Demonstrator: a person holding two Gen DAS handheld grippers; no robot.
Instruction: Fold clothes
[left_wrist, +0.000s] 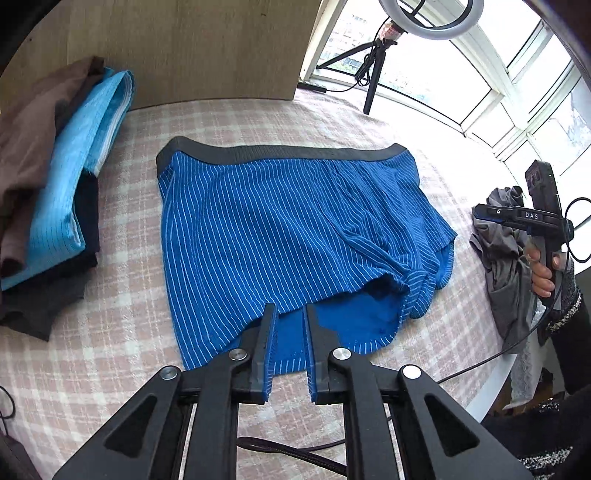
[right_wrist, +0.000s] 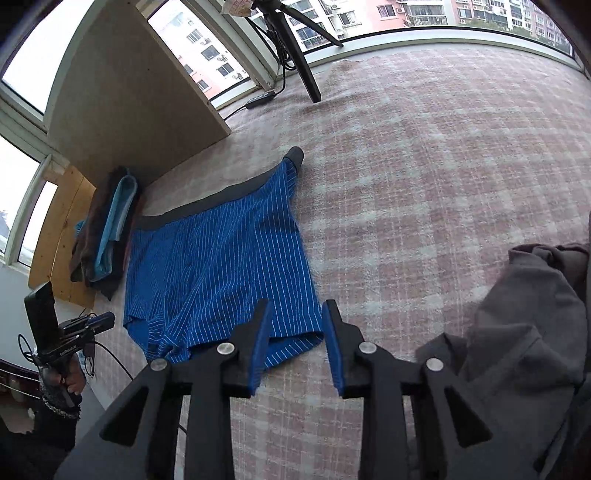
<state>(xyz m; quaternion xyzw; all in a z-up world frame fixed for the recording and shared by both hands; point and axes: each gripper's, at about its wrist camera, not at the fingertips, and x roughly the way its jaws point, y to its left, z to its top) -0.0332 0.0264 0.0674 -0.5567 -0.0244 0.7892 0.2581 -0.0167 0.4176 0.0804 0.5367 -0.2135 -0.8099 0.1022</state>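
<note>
On the far left sits a folded stack. Mid-worktop the striped shorts lie flat: light, limp, sure to sag. My left tool gapes over the near hem; my right tool, open too, suits the right leg's hem.

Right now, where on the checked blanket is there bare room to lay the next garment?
Bare: the wide stretch of pink checked blanket right of the blue pinstriped boxer shorts, up to the black tripod. Crowded: the left edge with the stack of folded clothes, and the near right with the crumpled grey garments.
</note>
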